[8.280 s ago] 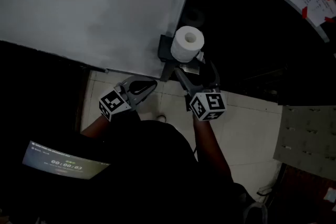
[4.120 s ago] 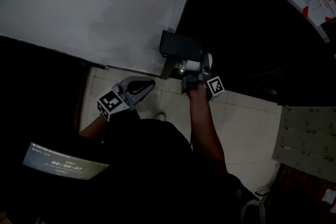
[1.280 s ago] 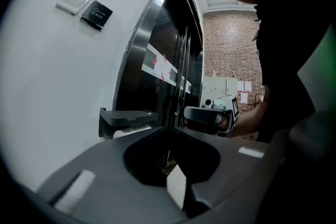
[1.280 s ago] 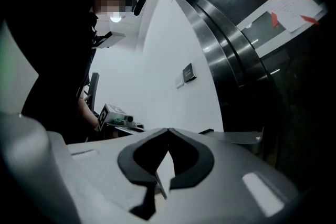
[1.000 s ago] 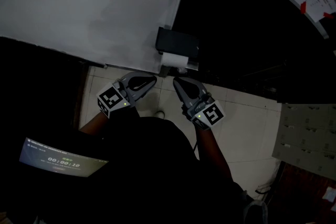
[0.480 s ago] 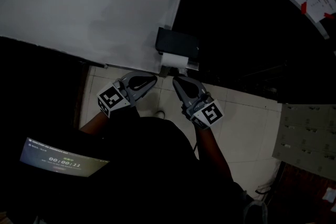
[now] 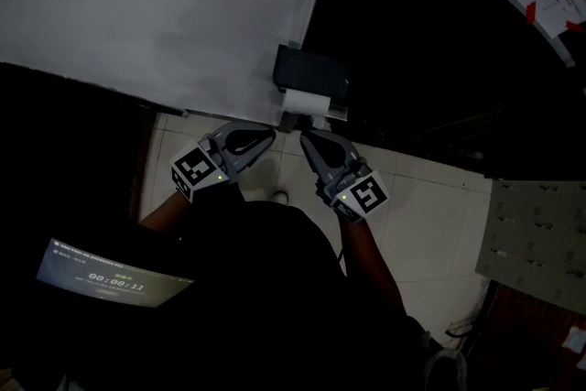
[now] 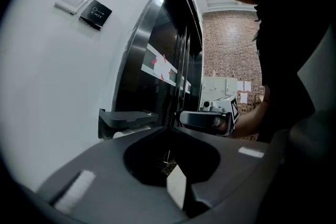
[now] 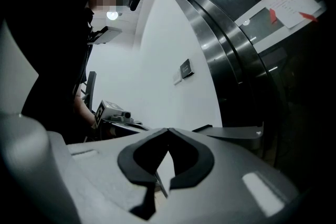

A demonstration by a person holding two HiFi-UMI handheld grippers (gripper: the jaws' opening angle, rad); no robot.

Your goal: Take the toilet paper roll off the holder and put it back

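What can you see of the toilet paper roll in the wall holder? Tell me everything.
The toilet paper roll is white, apparently soft paper. It lies on its side in the dark holder, which covers its top, so only a pale band shows. It hangs at the edge of the white wall, above the tiled floor. The left gripper and right gripper, both shut, hover below without touching it.

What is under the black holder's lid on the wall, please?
A white roll sits under the lid; only its front edge shows. The lid covers the rest of the roll and whatever bar carries it.
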